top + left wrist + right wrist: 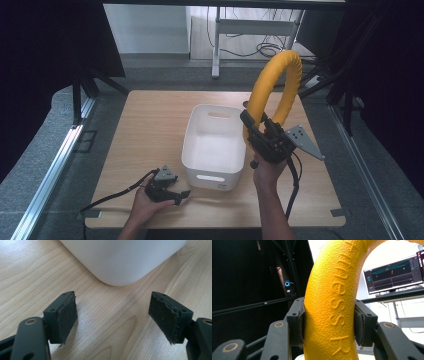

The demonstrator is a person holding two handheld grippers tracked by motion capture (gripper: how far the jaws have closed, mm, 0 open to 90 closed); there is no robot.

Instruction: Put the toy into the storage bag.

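Fingers (295, 325) of the right gripper (329, 326) clamp from both sides on a thick yellow textured foam ring (329, 302) with raised lettering running along it; pads press into the foam, a firm pinch low on one leg of the arch. High view: right gripper (257, 131) is lifted off the table, held up by the person's right hand (267, 170), just right of the white rectangular plastic bin (192, 150) with cut-out handles. Foam ring (277, 82) stands upright above the gripper, arch pointing up and away from the person, tilted a little to the right. Its long axis runs roughly vertical, the two legs coming down toward the gripper; the lower end is hidden behind the gripper, so can't tell if the loop closes.

Left gripper (113, 315) sits low over the light wooden table (30, 272), jaws wide apart, nothing between them, aimed at the bin's rounded near corner (120, 262). High view: left gripper (167, 187) lies in the left hand (145, 202) near the bin's front left corner.

Risks, as a judgement: the grip is far from the ring's middle, so the tall arch could swing or twist in the pads on any quick turn. The ring looks longer than the bin is wide; lowered upright it would probably catch the rim or tip out. The bin seems light and unheld, so a nudge could slide it.
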